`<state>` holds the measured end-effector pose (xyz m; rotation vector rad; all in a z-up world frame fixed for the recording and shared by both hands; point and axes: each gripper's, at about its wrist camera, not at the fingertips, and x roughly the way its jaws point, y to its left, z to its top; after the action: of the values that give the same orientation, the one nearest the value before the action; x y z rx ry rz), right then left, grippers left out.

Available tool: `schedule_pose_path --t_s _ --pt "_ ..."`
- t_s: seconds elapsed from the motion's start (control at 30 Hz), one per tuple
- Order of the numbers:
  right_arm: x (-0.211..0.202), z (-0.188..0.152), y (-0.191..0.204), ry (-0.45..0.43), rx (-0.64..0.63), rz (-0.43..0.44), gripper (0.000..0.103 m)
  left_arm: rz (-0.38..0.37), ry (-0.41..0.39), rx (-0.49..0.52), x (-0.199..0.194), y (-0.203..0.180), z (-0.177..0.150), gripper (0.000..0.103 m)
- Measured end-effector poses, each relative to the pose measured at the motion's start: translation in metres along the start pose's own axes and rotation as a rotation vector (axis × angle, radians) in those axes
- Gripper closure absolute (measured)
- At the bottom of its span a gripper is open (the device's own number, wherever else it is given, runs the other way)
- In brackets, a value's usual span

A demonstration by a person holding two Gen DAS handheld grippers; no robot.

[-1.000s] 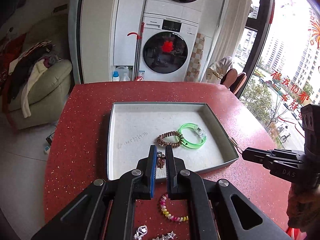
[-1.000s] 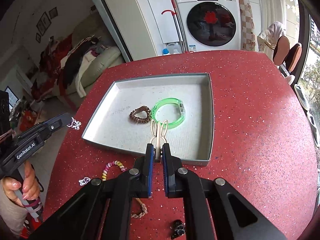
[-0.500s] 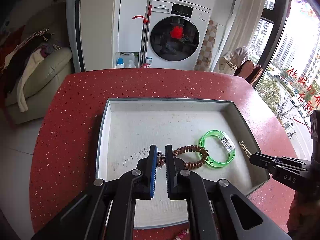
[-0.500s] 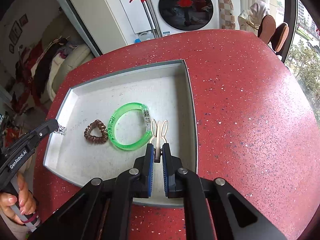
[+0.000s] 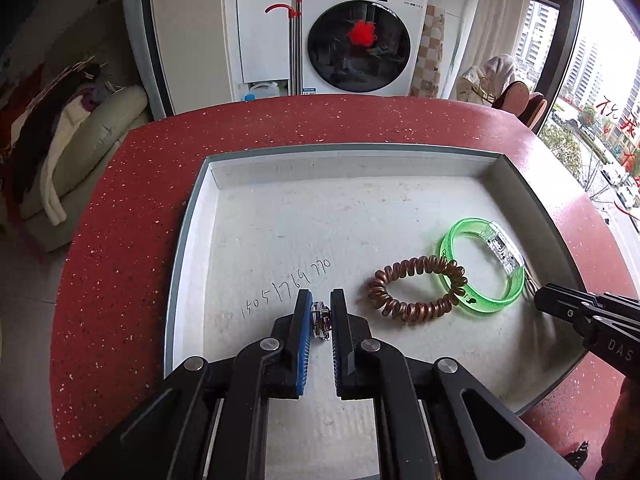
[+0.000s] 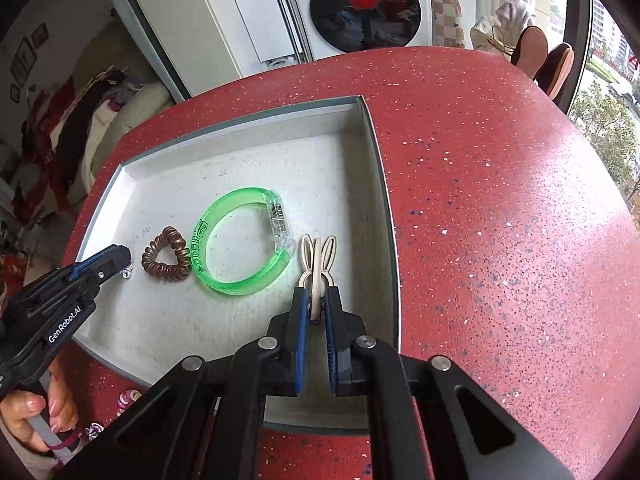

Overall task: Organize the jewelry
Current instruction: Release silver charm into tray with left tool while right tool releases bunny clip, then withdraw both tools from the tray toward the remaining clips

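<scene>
A grey tray (image 5: 192, 216) (image 6: 384, 184) lies on the red table. In it lie a green bangle (image 5: 482, 266) (image 6: 236, 248) and a brown coil hair tie (image 5: 416, 290) (image 6: 166, 254), touching each other. My left gripper (image 5: 321, 305) (image 6: 120, 258) is shut on a small silver jewel piece (image 5: 320, 318) low over the tray floor, left of the coil tie. My right gripper (image 6: 316, 302) (image 5: 540, 300) is shut on a beige rabbit-ear hair clip (image 6: 318, 258) low over the tray's right part, beside the bangle.
Loose beaded pieces (image 6: 128, 398) lie on the red table (image 6: 500, 240) near the tray's front edge. Handwritten digits (image 5: 284, 288) mark the tray floor. A washing machine (image 5: 360, 36), a sofa (image 5: 80, 152) and chairs (image 6: 548, 60) stand beyond the table.
Both grippers have moved forward and down into the tray with their pieces. The left one now sits near the digits; the right one's clip is beside the bangle.
</scene>
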<state>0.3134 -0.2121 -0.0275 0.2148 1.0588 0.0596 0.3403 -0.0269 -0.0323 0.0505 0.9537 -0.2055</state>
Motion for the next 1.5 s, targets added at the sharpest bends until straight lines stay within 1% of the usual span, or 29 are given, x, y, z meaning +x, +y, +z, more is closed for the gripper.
schedule_pose_path --t_s 0.17,0.2,0.27,0.33,0.37,0.53,0.7,0.83,0.87,0.97,1.0,1.03,1.07,1.1,1.17,1.23,1.27,1.3,1.37,1.5 --pt "0.000 -0.001 0.001 0.000 -0.004 0.010 0.092 0.029 0.001 0.009 0.000 -0.004 0.000 0.076" --pt "-0.001 -0.002 0.001 0.001 -0.001 0.017 0.089 0.030 0.002 0.007 -0.001 -0.003 0.000 0.076" --pt "-0.002 -0.003 0.001 -0.002 0.004 0.035 0.078 0.032 0.002 0.004 -0.002 -0.002 0.001 0.076" --pt "-0.006 -0.003 0.000 -0.015 0.009 0.057 0.062 0.038 0.000 0.003 -0.004 -0.001 0.000 0.075" --pt "-0.008 -0.003 0.000 -0.021 0.012 0.059 0.061 0.042 -0.001 0.002 -0.004 -0.001 0.001 0.075" --pt "-0.019 -0.006 0.002 -0.045 0.023 0.078 0.061 0.038 -0.018 -0.004 -0.010 -0.002 0.002 0.075" --pt "-0.034 -0.010 0.005 -0.074 0.027 0.094 0.060 0.036 -0.057 0.006 -0.023 -0.004 0.004 0.075" --pt "-0.047 -0.014 0.007 -0.098 0.031 0.112 0.060 0.022 -0.085 -0.010 -0.038 -0.001 0.003 0.075" --pt "-0.050 -0.015 0.008 -0.101 0.031 0.116 0.059 0.020 -0.091 -0.011 -0.041 -0.001 0.003 0.075" --pt "-0.057 -0.019 0.009 -0.111 0.030 0.127 0.051 0.014 -0.107 -0.010 -0.051 0.000 -0.002 0.075" --pt "-0.060 -0.021 0.011 -0.115 0.029 0.130 0.047 0.013 -0.108 -0.009 -0.054 0.000 -0.003 0.068" --pt "-0.063 -0.024 0.012 -0.119 0.028 0.134 0.044 0.012 -0.109 -0.009 -0.056 0.000 -0.004 0.014" --pt "-0.065 -0.024 0.012 -0.123 0.025 0.139 0.043 0.023 -0.109 -0.018 -0.059 0.001 -0.006 0.000" --pt "-0.067 -0.026 0.012 -0.127 0.024 0.142 0.041 0.034 -0.150 -0.031 -0.065 0.002 -0.008 0.000" --pt "-0.072 -0.029 0.013 -0.135 0.026 0.148 0.040 0.033 -0.154 -0.019 -0.068 0.001 -0.009 0.000" --pt "-0.077 -0.033 0.012 -0.142 0.032 0.153 0.029 0.032 -0.156 -0.013 -0.070 0.001 -0.013 0.000" --pt "-0.080 -0.034 0.012 -0.152 0.033 0.157 0.020 0.035 -0.163 -0.009 -0.073 0.001 -0.015 0.000" --pt "-0.085 -0.036 0.012 -0.168 0.033 0.161 0.017 0.038 -0.174 -0.005 -0.077 0.000 -0.018 0.000" --pt "-0.094 -0.041 0.011 -0.200 0.034 0.166 0.017 0.042 -0.189 -0.001 -0.086 -0.001 -0.024 0.000" --pt "-0.110 -0.052 0.009 -0.249 0.041 0.184 0.016 0.019 -0.185 -0.020 -0.102 0.006 -0.034 0.000"
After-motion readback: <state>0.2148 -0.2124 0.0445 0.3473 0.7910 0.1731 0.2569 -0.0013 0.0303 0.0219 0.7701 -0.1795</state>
